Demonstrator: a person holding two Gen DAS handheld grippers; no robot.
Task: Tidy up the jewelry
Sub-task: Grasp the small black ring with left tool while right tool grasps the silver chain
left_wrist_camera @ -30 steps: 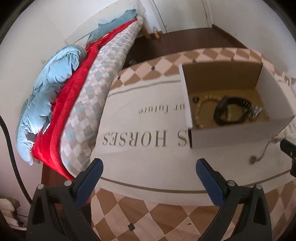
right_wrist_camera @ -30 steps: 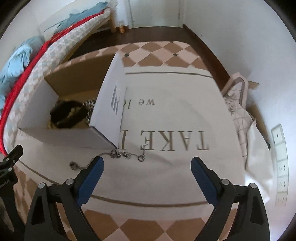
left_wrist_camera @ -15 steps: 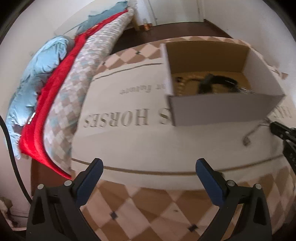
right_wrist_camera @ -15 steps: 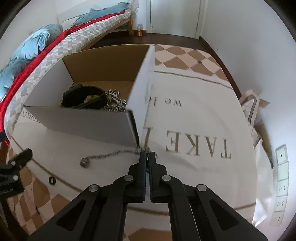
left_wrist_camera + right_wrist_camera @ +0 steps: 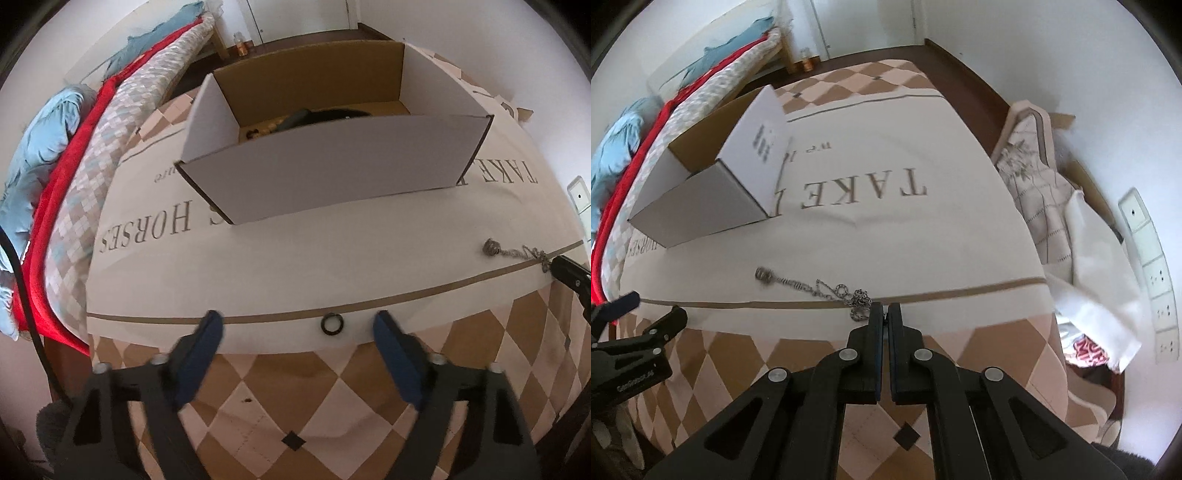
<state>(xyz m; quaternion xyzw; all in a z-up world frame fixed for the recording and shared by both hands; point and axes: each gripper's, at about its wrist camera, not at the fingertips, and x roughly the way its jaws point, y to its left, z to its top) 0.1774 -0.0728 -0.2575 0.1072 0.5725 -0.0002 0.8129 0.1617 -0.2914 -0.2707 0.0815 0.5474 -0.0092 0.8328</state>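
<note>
A silver chain [image 5: 816, 286] lies strung across the white cloth [image 5: 923, 240] in the lower middle of the right wrist frame, a small round charm at its left end and a bunched tangle at its right. That tangled end sits at the tips of the right gripper [image 5: 885, 309], whose jaws are clenched together on it. In the left wrist frame the same chain [image 5: 517, 252] shows at the right edge. A small dark ring [image 5: 332, 324] lies on the cloth in the lower centre of that frame, between the tips of the left gripper [image 5: 301, 328], whose jaws are spread wide and grasp nothing. Above it stands an open cardboard box [image 5: 332, 173] with dark and beaded pieces partly visible inside. Folded bedding [image 5: 55, 166] fills the left side.
</note>
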